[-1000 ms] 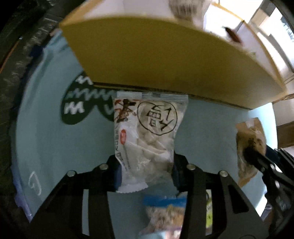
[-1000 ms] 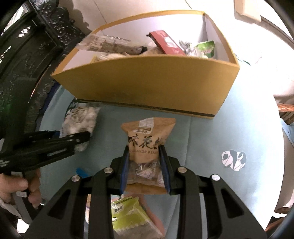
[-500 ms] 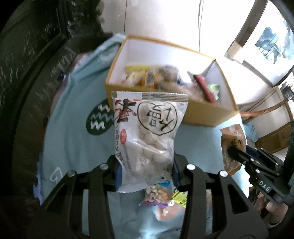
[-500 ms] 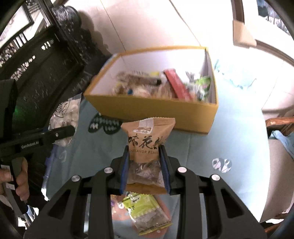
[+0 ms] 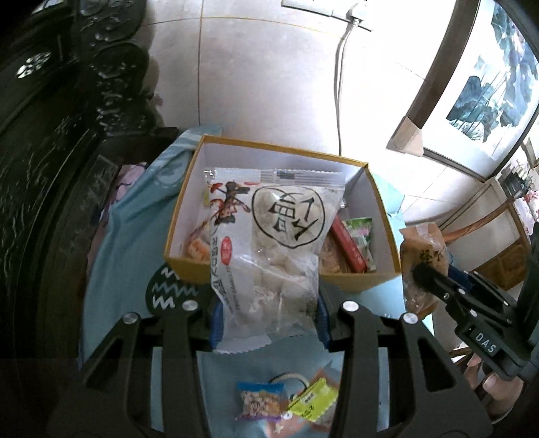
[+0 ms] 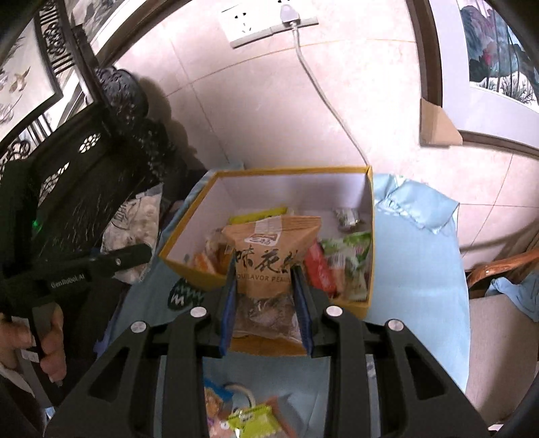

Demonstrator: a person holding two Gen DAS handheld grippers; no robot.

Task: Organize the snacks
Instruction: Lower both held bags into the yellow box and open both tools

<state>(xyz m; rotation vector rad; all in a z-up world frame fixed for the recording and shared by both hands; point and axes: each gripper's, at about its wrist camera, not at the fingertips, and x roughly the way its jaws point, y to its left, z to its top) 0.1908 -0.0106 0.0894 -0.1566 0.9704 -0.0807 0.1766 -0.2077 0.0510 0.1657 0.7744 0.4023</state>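
Observation:
My left gripper (image 5: 267, 311) is shut on a clear white snack bag (image 5: 269, 249) with a round black character mark, held high in front of the yellow box (image 5: 188, 266). My right gripper (image 6: 266, 303) is shut on a brown peanut bag (image 6: 266, 256), also raised above the near wall of the yellow box (image 6: 365, 308). The box holds several snack packs, among them a red bar (image 5: 348, 247) and green packets (image 6: 353, 259). In the left wrist view the right gripper (image 5: 434, 279) with its brown bag (image 5: 422, 249) shows at the right; in the right wrist view the left gripper (image 6: 131, 257) with its white bag (image 6: 134, 232) shows at the left.
A light blue cloth (image 5: 124, 269) covers the table. Loose snack packs lie on it below the grippers: a blue-topped one (image 5: 259, 401) and a yellow-green one (image 6: 251, 419). Dark carved furniture (image 6: 67, 161) stands at the left, a tiled wall with a socket and cord (image 6: 269, 20) behind the box.
Both grippers have risen with their bags; the box, seen side-on before, now shows its inside from above. The grips have not changed.

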